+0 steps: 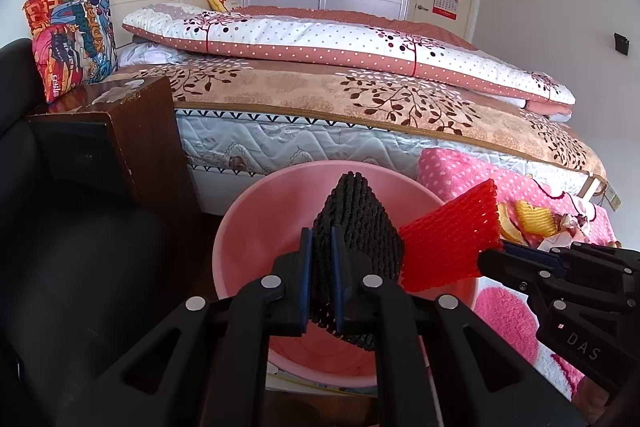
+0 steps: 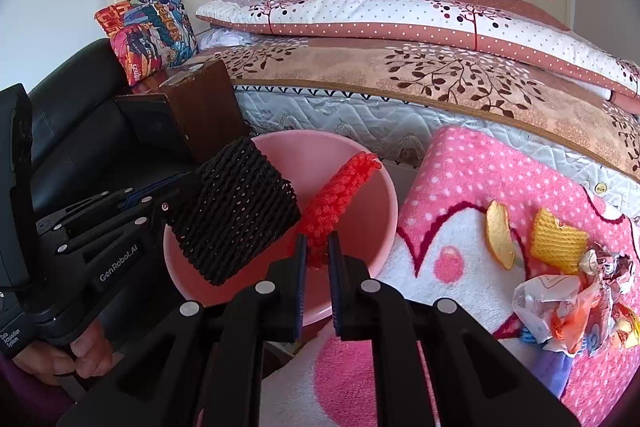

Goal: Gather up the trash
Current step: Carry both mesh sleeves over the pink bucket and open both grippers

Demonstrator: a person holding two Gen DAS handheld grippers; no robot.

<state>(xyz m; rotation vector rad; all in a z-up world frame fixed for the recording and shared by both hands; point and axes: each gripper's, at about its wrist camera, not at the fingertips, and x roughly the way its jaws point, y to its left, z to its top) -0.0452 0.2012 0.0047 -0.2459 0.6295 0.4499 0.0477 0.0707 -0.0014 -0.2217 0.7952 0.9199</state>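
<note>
Basin, pink plastic (image 2: 384,211), sits on the floor beside the bed, directly under both claws. Left claw (image 1: 322,267) is clamped on a black foam fruit net (image 1: 356,227), its long axis pointing to 12 o'clock over the bowl. Right claw (image 2: 317,255) pinches a red foam net (image 2: 340,195), leaning toward 1 o'clock above the rim. Release likely drops both in.
</note>
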